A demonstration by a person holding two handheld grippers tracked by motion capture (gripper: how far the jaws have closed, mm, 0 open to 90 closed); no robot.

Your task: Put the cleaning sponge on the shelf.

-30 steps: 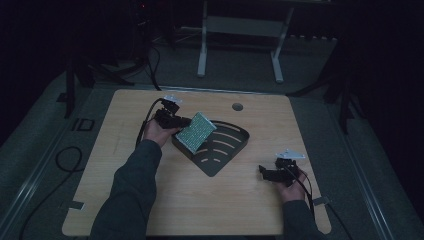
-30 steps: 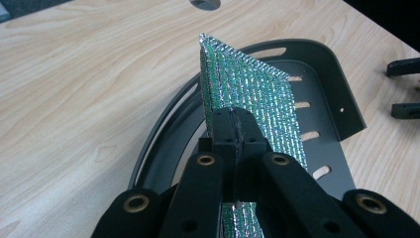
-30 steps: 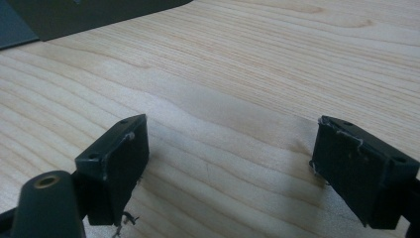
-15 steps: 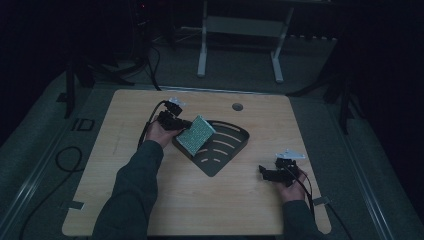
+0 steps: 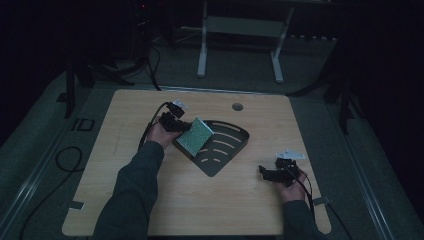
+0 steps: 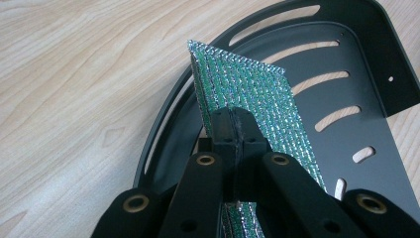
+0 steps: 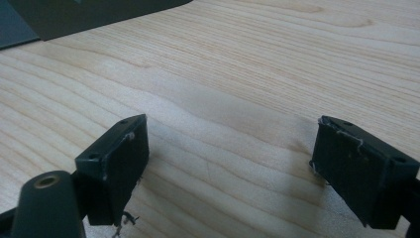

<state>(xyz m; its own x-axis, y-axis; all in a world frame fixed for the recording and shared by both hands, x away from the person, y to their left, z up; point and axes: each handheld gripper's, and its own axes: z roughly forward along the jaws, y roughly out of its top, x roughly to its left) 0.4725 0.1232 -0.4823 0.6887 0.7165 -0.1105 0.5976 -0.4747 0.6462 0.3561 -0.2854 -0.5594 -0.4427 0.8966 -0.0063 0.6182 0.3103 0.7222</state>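
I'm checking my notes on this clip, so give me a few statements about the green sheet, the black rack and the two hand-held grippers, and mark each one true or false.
1. The left hand-held gripper is clamped on the green foil sheet. True.
2. The green foil sheet lies flat on the wooden table, clear of the rack. False: it is held tilted over the black slotted rack.
3. The right hand-held gripper has its jaws apart with nothing between them. True.
4. The right hand-held gripper grips the rim of the black slotted rack. False: it sits over bare wood, apart from the rack.
5. The black slotted rack has curved slots cut through it. True.
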